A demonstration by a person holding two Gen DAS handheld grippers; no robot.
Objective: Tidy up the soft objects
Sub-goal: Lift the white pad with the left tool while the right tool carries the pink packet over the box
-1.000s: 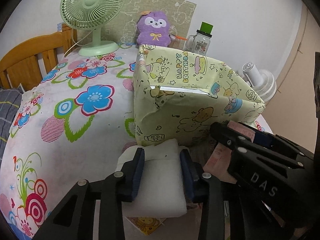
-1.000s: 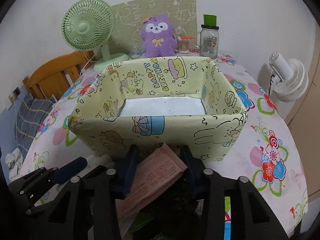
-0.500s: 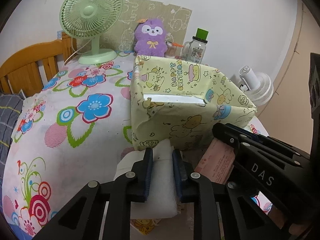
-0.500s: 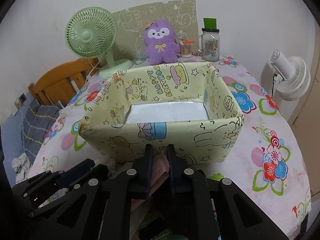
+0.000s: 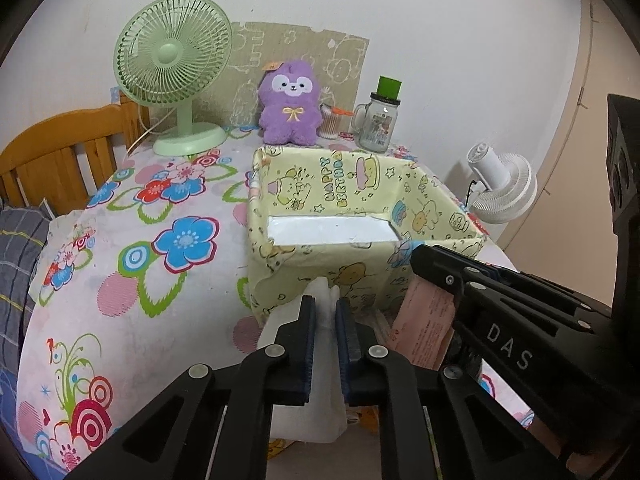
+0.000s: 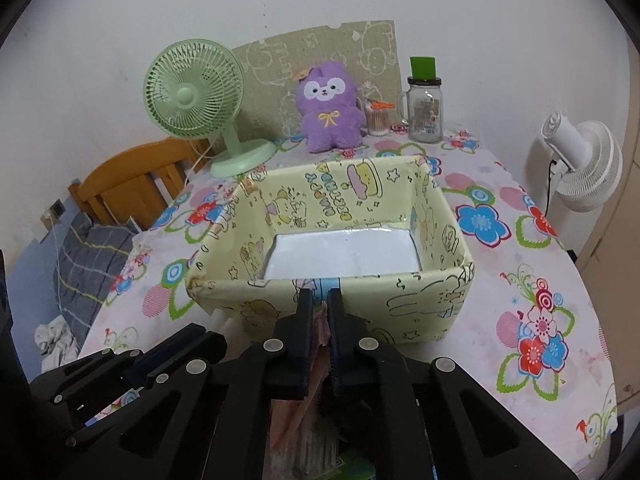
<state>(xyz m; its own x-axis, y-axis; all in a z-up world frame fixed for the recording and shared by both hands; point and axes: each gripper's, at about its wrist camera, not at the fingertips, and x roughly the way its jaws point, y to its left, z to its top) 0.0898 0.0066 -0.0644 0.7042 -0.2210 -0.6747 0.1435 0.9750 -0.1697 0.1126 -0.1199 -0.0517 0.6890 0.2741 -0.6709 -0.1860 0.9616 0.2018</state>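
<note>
Left tongs (image 5: 326, 312) sat low center of the left wrist view, just finished closing, and pinched a white soft pack (image 5: 320, 408) squeezed thin between the blue pads (image 5: 310, 344). The pack's top poked up past the tips, against the near wall of the yellow cartoon-print box (image 5: 360, 216). Right tongs (image 6: 319, 312) were low center of the right wrist view, also just closed, clamped on a pink packet (image 6: 318, 334) with printed text; only a thin edge showed between the pads. In the left wrist view the same packet (image 5: 424, 320) hung at lower right under the right tongs' black frame, just beside the box's near corner. Both items were outside the box, at its near wall. The box sat center of both frames on the flower-print counter (image 6: 520, 280), open on top, white floor visible inside. At the far edge, upper part of the frame: green fan (image 6: 196, 92) on the left, purple plush toy (image 6: 328, 108) in the middle, glass jar (image 6: 424, 112) with green lid to its right. White fan (image 6: 580, 164) at the right edge, off the counter. Wooden chair (image 5: 60, 160) at left.
</note>
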